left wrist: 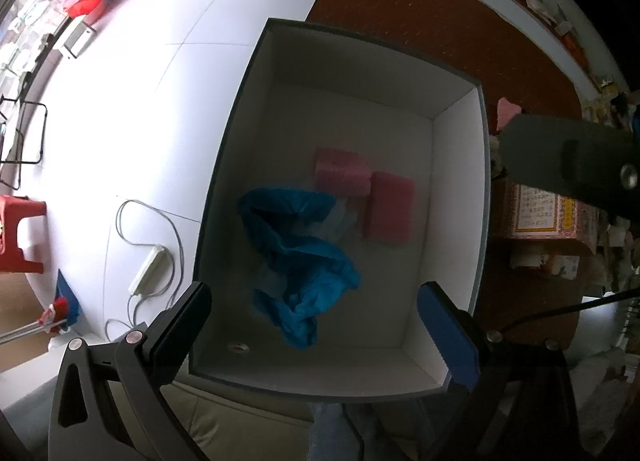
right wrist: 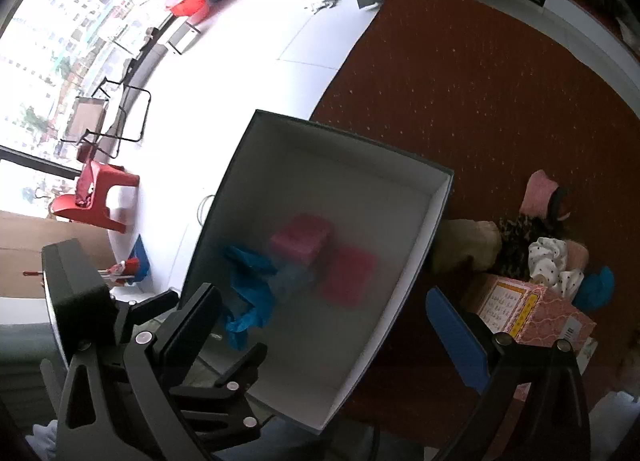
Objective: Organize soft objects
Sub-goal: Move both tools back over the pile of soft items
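Both grippers — left gripper [left wrist: 316, 337], right gripper [right wrist: 324, 325] — are hovering spread and empty over the box [left wrist: 256, 61]; blue cloth [left wrist: 296, 253] and pink sponges [left wrist: 388, 207] are lying inside, likely just dropped in.

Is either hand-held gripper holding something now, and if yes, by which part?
Nothing is held. The left hand-held gripper and the right hand-held gripper are both open; the blue cloth lies loose inside the box.
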`<state>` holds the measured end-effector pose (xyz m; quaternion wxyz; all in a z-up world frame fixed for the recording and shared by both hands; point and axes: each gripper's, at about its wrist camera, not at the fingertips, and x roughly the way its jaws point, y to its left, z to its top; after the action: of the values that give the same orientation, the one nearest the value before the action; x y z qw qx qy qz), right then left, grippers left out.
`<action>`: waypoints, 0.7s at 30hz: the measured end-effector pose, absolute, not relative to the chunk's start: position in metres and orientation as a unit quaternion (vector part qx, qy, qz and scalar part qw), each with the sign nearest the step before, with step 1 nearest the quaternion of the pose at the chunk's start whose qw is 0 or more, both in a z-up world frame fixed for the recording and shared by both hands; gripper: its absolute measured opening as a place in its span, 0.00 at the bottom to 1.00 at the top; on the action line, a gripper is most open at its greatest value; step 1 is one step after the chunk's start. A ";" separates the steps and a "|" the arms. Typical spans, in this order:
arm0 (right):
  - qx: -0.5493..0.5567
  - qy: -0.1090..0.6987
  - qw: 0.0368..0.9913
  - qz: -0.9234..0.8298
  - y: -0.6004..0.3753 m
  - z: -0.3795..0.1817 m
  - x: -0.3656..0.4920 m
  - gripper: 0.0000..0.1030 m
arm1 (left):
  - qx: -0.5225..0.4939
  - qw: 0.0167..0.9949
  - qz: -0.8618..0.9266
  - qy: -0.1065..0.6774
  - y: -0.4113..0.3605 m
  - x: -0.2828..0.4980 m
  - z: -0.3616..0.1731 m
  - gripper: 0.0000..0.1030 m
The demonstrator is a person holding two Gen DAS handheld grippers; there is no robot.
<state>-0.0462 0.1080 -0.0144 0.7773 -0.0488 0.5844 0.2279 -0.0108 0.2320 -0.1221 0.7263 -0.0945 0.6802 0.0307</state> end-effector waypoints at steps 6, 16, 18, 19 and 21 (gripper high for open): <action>-0.032 0.575 0.783 0.235 0.101 -0.003 -0.046 1.00 | -0.083 0.727 0.036 0.681 0.227 -0.012 -0.117 1.00; -0.016 0.558 0.795 0.238 0.087 0.009 -0.047 1.00 | -0.092 0.724 0.028 0.683 0.222 -0.006 -0.100 1.00; -0.014 0.553 0.797 0.242 0.084 0.013 -0.049 1.00 | -0.094 0.725 0.026 0.682 0.220 -0.004 -0.097 1.00; -0.012 0.551 0.798 0.243 0.082 0.015 -0.049 1.00 | -0.092 0.725 0.023 0.682 0.218 -0.001 -0.093 1.00; -0.003 0.547 0.800 0.246 0.075 0.019 -0.051 1.00 | -0.091 0.728 0.018 0.679 0.214 0.003 -0.087 1.00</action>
<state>-0.0507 0.0746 0.0194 0.8000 -0.0028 0.5472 0.2460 0.0026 0.2135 -0.0870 0.7280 -0.0909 0.6793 0.0176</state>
